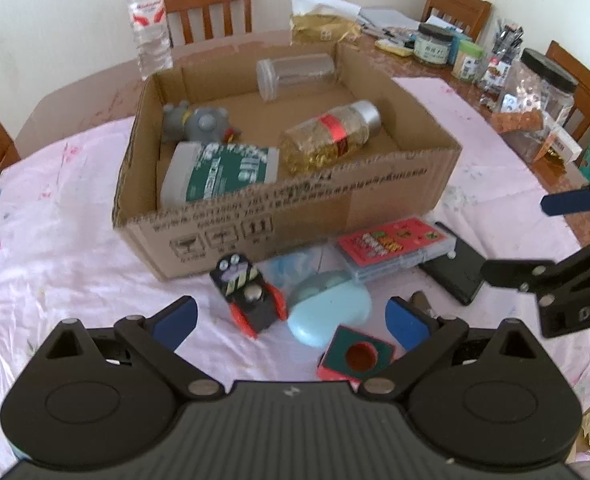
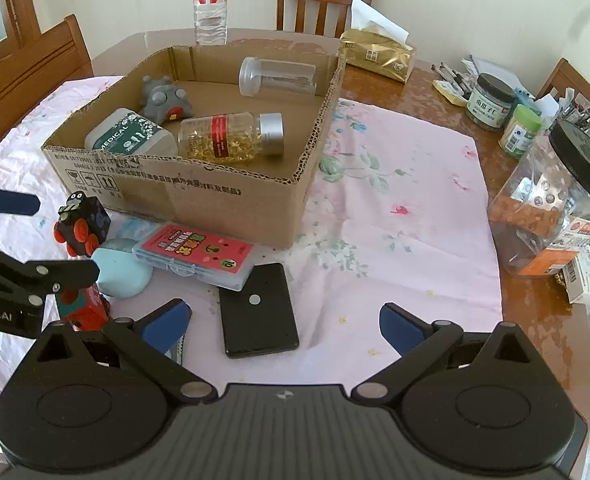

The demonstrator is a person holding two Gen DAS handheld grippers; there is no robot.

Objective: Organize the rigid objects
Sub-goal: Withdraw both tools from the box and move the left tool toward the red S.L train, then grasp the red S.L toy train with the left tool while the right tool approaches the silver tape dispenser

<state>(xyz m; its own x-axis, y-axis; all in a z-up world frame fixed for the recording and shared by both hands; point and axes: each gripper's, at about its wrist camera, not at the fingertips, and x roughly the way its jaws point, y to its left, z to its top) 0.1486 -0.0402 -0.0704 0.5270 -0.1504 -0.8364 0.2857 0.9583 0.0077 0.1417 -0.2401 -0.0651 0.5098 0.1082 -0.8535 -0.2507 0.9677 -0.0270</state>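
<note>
Roughly half done, judging by layout; cardboard box already holds four things: green pill tub, capsule bottle, clear jar, grey toy; five still on the cloth in front of the box: toy train, blue case, card box, black slab, red-green block; left gripper jaws wide open, empty, train and blue case sitting between the fingers, block just under; right gripper open, empty, black slab between its jaws.
</note>
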